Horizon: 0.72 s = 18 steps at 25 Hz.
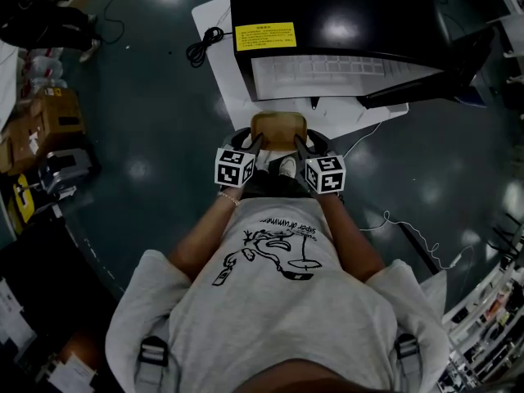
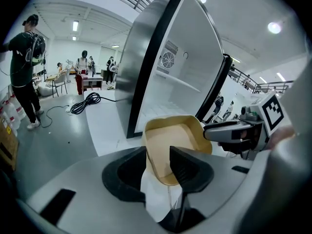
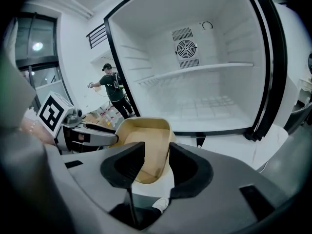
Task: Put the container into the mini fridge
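Between the jaws of the left gripper (image 2: pixel 158 162) stands the left wall of the container (image 2: pixel 176 136), with 1 jaw outside it and 1 inside, set narrow and clamped on that wall. The right gripper (image 3: pixel 155 162) bites the opposite wall the same way, 1 dark pad on each face. The 2 grippers hold the container up between them, clear of the floor.

It is a shallow tan tray, roughly rectangular, with rounded corners, sloping walls and a soft turned rim. It is matte, plain and empty. It looks like moulded paper pulp, though the material cannot be told for sure.

The container sits outside the mini fridge (image 3: pixel 209 87), just before its open front. The fridge is black outside, with a yellow label (image 1: pixel 265 36) on top. Inside it is white and bare, with 1 shelf (image 3: pixel 200 71) across it and a round fan grille (image 3: pixel 186 48) on the back wall. Its door (image 1: pixel 434 76) is swung wide. The fridge stands on a white board (image 1: pixel 225 72) on the dark floor, and a coiled black cable (image 1: pixel 203 47) lies at the board's edge.
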Each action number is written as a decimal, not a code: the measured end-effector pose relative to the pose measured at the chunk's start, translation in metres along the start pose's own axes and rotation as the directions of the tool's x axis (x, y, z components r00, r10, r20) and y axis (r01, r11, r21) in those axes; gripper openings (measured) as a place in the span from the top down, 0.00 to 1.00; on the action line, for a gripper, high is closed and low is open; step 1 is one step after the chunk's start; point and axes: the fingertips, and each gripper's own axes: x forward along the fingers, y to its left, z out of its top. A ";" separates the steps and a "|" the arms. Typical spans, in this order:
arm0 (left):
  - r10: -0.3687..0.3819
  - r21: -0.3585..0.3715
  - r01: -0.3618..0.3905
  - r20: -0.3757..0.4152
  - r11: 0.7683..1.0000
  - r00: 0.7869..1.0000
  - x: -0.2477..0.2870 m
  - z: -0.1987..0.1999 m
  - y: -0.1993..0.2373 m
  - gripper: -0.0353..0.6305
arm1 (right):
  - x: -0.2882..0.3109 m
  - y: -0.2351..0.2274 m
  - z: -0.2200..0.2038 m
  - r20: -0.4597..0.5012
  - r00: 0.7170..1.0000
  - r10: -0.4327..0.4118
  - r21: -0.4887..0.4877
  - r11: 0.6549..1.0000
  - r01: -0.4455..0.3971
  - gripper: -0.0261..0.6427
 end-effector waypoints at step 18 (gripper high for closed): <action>0.001 -0.045 0.003 0.078 0.999 0.997 -0.036 0.044 -0.015 0.71 | -0.036 0.013 0.044 0.071 0.997 0.031 0.022 0.999 -0.032 0.71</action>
